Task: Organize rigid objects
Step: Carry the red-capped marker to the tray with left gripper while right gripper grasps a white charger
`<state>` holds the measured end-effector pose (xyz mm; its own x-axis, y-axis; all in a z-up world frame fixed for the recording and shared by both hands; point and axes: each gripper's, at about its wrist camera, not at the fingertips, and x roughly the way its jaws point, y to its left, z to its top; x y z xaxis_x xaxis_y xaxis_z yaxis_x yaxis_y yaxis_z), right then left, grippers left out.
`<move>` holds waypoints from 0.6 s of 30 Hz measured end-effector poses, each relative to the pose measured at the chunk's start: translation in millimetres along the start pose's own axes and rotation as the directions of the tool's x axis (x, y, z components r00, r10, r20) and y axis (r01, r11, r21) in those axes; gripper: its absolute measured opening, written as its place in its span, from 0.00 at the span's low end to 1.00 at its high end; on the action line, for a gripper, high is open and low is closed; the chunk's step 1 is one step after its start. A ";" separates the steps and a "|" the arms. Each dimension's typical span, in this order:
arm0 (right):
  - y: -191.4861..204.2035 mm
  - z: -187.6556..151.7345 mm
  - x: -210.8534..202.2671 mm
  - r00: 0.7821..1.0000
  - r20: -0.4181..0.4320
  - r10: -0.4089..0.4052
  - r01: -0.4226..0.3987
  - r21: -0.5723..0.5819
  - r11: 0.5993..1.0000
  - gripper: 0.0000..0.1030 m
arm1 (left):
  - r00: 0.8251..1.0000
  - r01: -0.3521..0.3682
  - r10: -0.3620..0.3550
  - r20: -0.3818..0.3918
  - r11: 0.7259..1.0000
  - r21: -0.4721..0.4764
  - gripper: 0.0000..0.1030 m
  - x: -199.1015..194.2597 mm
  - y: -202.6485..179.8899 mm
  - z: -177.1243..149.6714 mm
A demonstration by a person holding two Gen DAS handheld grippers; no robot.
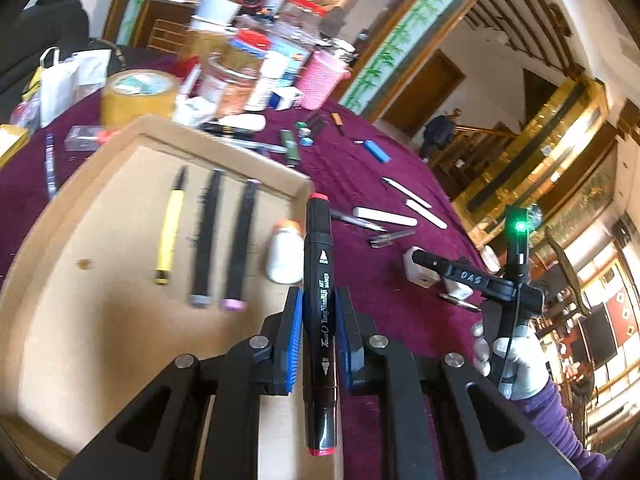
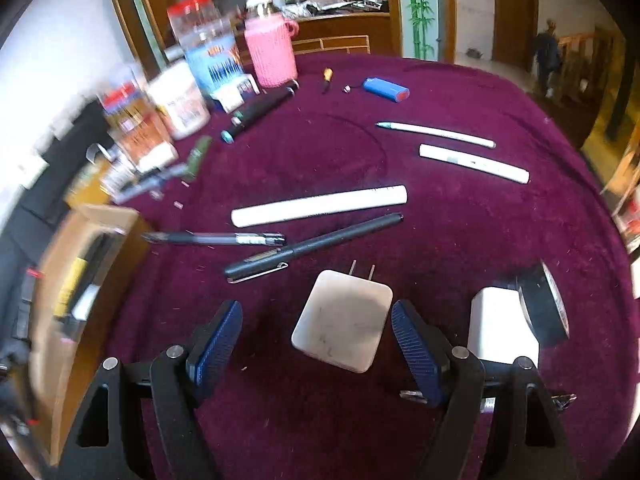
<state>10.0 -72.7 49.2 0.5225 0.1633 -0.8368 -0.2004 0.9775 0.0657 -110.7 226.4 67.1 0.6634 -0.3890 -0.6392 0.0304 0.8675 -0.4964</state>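
Note:
My left gripper [image 1: 318,308] is shut on a black art marker with red ends [image 1: 318,248], held over the right edge of a cardboard tray [image 1: 100,320]. In the tray lie a yellow pen [image 1: 170,232], two black markers [image 1: 206,236] and a small white bottle [image 1: 285,254]. My right gripper [image 2: 316,324] stands open above the cloth, its blue pads on either side of a white plug adapter [image 2: 344,324] without touching it. The right gripper's body [image 1: 508,288], held by a gloved hand, shows at the right of the left wrist view.
On the maroon cloth [image 2: 460,240] lie a white tube [image 2: 320,205], white pens [image 2: 474,162], a black clip pen [image 2: 312,246], a clear pen [image 2: 216,239], a blue battery [image 2: 386,90], a second white adapter [image 2: 500,328] and black tape [image 2: 544,304]. Jars and a pink cup [image 2: 272,54] crowd the far left.

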 end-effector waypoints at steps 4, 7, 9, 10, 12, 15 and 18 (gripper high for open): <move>8.6 -0.6 16.7 0.994 -0.032 -0.102 0.101 -0.033 0.994 0.60 | 0.997 -0.081 0.081 0.000 0.997 0.011 0.15 -9.6 18.1 8.3; -1.6 0.3 12.2 0.998 -0.025 -0.056 0.056 0.019 0.998 0.50 | 0.990 -0.142 0.142 0.006 0.990 0.022 0.15 -16.5 32.2 18.9; -9.0 0.6 9.4 0.999 -0.034 -0.028 0.030 0.047 0.998 0.50 | 0.984 -0.178 0.178 0.003 0.984 0.028 0.15 -17.2 41.6 25.9; -8.4 0.4 9.4 0.999 -0.036 -0.022 0.023 0.055 0.998 0.50 | 0.982 -0.188 0.188 0.000 0.982 0.029 0.15 -16.8 44.6 28.5; -12.2 0.7 6.3 0.999 -0.039 0.022 -0.019 0.090 0.996 0.50 | 0.978 -0.209 0.210 -0.018 0.978 0.024 0.15 -11.7 54.6 37.8; -8.1 0.5 -2.6 0.995 -0.033 0.098 -0.093 0.128 0.987 0.50 | 0.971 -0.230 0.231 -0.059 0.973 0.023 0.15 0.3 66.7 49.2; 6.3 4.2 -11.6 0.989 -0.019 0.144 -0.141 0.127 0.982 0.50 | 0.960 -0.254 0.253 -0.120 0.967 0.008 0.15 17.5 81.8 62.0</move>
<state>6.1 -67.9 61.6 0.4722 0.3000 -0.8289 -0.1654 0.9538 0.2509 -50.2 309.8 51.8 0.5551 -0.1908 -0.8096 -0.1331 0.9404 -0.3129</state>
